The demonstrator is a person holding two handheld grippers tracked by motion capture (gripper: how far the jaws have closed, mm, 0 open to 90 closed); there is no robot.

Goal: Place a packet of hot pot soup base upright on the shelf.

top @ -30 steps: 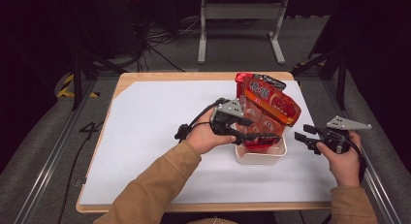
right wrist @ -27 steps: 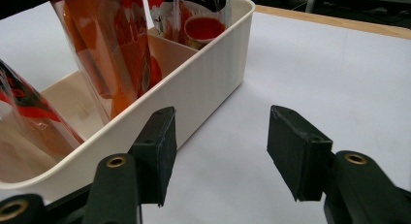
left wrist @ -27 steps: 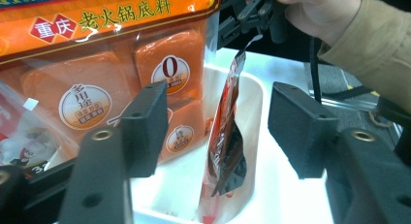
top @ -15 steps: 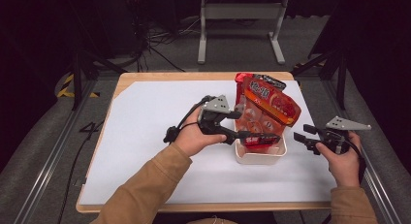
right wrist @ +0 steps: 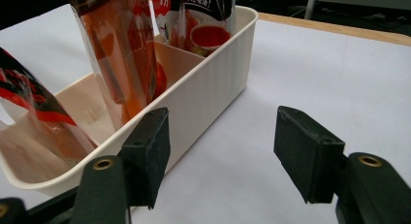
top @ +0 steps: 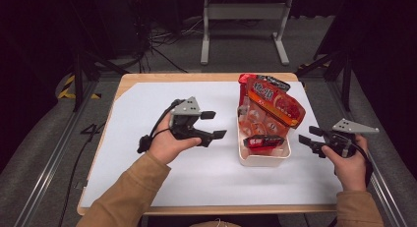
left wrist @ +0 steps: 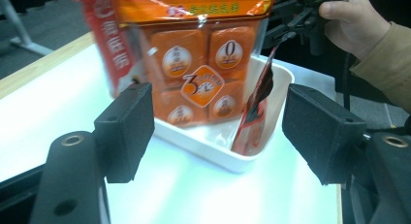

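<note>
A white bin (top: 263, 160) stands right of the table's middle. A large red-orange snack bag (top: 271, 103) stands upright in it, and a small dark red packet (top: 263, 141) leans near its front. My left gripper (top: 215, 125) hovers just left of the bin and is open. Its jaws have just been opening, with nothing between them. In the left gripper view the bag (left wrist: 194, 64), the packet (left wrist: 254, 112) and the bin (left wrist: 213, 156) lie ahead of the jaws. My right gripper (top: 309, 141) waits right of the bin, open and empty, its jaws also just widened. The bin wall (right wrist: 208, 93) is at its left.
A white sheet (top: 147, 114) covers the wooden table, with bare room on its left half. The right gripper view shows another printed packet (right wrist: 203, 20) at the far end of the bin. Metal rails and a stand frame (top: 243, 20) lie beyond the table.
My left gripper has drawn back to the left, away from the bin and the bags, and its jaws stand wider. The right hand has kept its place.
</note>
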